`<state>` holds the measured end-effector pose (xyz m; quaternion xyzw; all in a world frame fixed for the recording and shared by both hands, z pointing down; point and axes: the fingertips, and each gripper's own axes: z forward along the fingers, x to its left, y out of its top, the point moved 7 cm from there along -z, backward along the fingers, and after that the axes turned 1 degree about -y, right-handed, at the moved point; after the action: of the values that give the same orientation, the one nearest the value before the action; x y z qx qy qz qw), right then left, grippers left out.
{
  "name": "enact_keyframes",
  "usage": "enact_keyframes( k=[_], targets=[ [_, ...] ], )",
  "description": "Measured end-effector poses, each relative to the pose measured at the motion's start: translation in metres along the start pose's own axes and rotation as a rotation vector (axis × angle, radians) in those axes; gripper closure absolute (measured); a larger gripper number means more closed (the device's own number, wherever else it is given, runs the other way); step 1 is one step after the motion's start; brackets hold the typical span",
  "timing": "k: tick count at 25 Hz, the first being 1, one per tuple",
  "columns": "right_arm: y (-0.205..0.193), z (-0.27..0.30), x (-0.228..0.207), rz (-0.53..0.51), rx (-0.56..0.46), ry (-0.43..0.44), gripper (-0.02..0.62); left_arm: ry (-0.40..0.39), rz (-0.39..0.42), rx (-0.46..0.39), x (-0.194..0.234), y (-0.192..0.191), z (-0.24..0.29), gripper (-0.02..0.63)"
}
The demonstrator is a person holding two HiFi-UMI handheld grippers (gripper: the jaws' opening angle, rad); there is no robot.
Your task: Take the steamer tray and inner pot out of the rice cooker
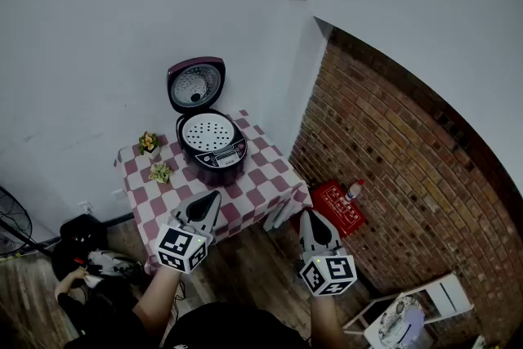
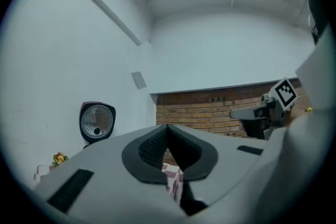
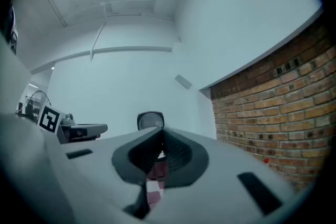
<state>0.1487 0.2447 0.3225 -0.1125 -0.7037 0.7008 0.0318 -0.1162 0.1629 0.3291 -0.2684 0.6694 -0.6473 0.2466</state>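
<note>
The dark purple rice cooker (image 1: 214, 151) stands on a small table with a red-and-white checked cloth (image 1: 260, 190), its lid (image 1: 196, 83) swung up. The white perforated steamer tray (image 1: 208, 131) sits in its top, hiding the inner pot. My left gripper (image 1: 214, 198) hovers over the table's near edge, shut and empty. My right gripper (image 1: 306, 215) hangs shut and empty off the table's near right corner. The raised lid (image 2: 96, 120) shows in the left gripper view and again, as the lid (image 3: 150, 120), in the right gripper view beyond the closed jaws.
Two small flower pots (image 1: 148, 143) (image 1: 159, 172) stand at the table's left. A brick wall (image 1: 400, 176) runs along the right, with a red box (image 1: 338, 207) and a bottle (image 1: 353, 191) on the floor. A white chair (image 1: 425, 306) is at the lower right, a fan (image 1: 12, 226) at the far left.
</note>
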Motion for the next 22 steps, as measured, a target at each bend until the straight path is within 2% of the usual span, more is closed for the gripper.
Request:
enact_keyframes(
  k=[12, 22],
  targets=[
    [-0.004, 0.012, 0.014, 0.031, -0.010, -0.011, 0.591, -0.022, -0.024, 0.012, 0.021, -0.008, -0.001, 0.603],
    [-0.014, 0.025, 0.036, 0.026, 0.025, 0.027, 0.591, -0.018, -0.061, 0.043, 0.038, -0.023, -0.016, 0.603]
  ],
)
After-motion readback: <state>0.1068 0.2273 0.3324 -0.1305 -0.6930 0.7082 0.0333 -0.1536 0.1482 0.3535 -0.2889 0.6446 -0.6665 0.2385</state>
